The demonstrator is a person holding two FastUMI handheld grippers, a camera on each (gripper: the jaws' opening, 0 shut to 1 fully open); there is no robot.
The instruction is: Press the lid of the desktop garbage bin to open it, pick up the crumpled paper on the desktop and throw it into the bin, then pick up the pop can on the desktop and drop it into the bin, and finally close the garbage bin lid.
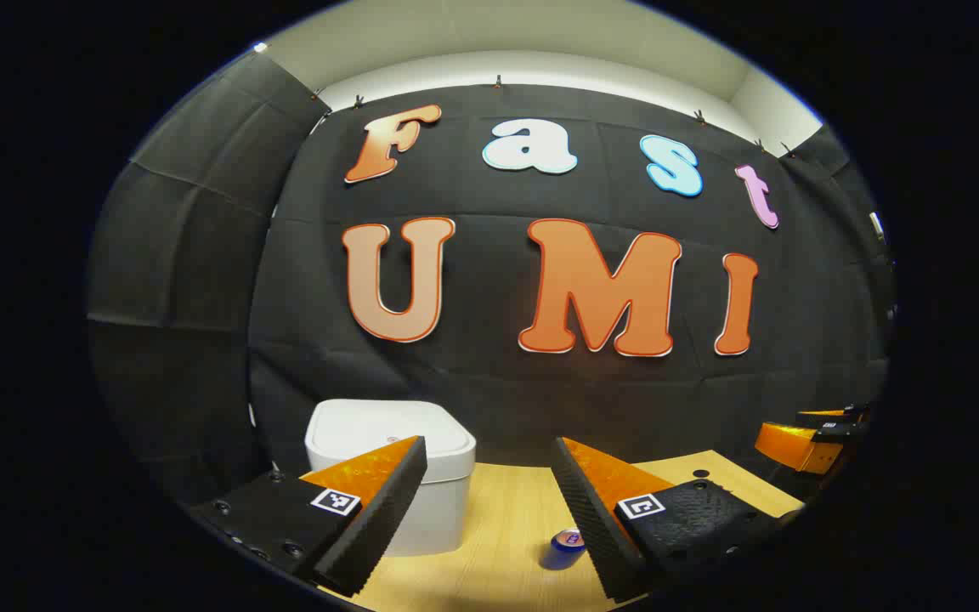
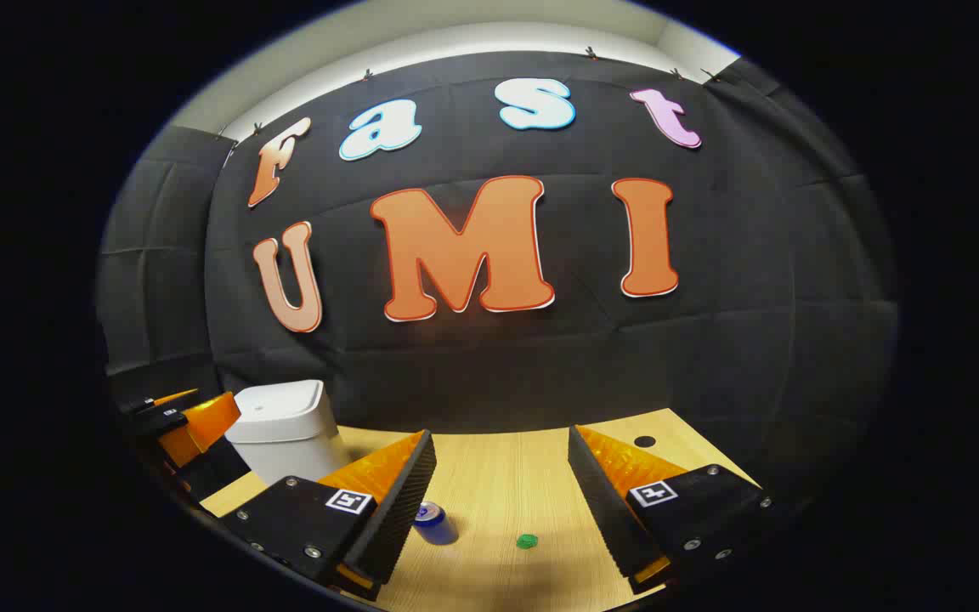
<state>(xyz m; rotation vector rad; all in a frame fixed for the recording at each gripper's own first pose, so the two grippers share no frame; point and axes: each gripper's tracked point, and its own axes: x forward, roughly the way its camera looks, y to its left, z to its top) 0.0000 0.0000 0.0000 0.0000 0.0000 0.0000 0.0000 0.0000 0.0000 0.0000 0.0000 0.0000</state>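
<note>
A white desktop bin [image 1: 387,459] stands at the back left of the wooden table, its lid down. It shows too in the right gripper view [image 2: 281,433]. A blue pop can [image 1: 564,548] stands upright on the table beside my left gripper's right finger; the same can [image 2: 434,520] stands by my right gripper's left finger. A small green crumpled wad [image 2: 527,541] lies to the right of the can. My left gripper [image 1: 490,442] is open and holds nothing, hovering above the table in front of the bin. My right gripper [image 2: 501,433] is open and holds nothing as well.
The light wooden table [image 2: 498,467] runs back to the black cloth wall and has a round hole [image 2: 644,441] near its far right. The other gripper shows at the edge of each view: the right gripper [image 1: 804,442], the left gripper [image 2: 188,425] beside the bin.
</note>
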